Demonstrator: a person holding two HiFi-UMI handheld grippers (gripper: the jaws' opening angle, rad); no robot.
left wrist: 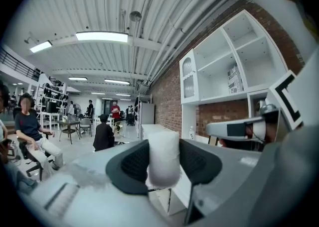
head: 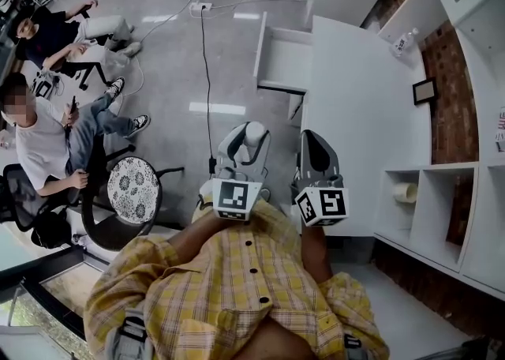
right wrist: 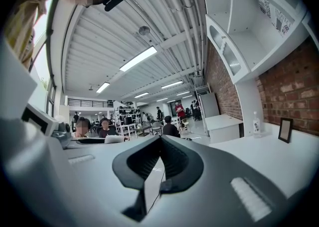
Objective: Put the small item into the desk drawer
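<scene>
The left claw (left wrist: 163,147) is clenched on a white roll (left wrist: 163,164). The roll stands upright between the two dark pads, which press its sides. In the head view this claw is held in front of the person's chest, over the floor, just left of the bench (head: 359,114). It is well short of the drawer (head: 278,62).

The right claw (right wrist: 159,144) is beside it, over the bench's near edge. Its tips are together and nothing is between them.

The drawer is pulled out from the bench's left side, at the far end, and is open toward the floor. A bottle (head: 404,41) stands at the far right corner of the bench, and a small frame (head: 424,91) stands nearer, by the brick wall. A chair (head: 134,187) with a patterned seat is on the floor to the left of the person.
</scene>
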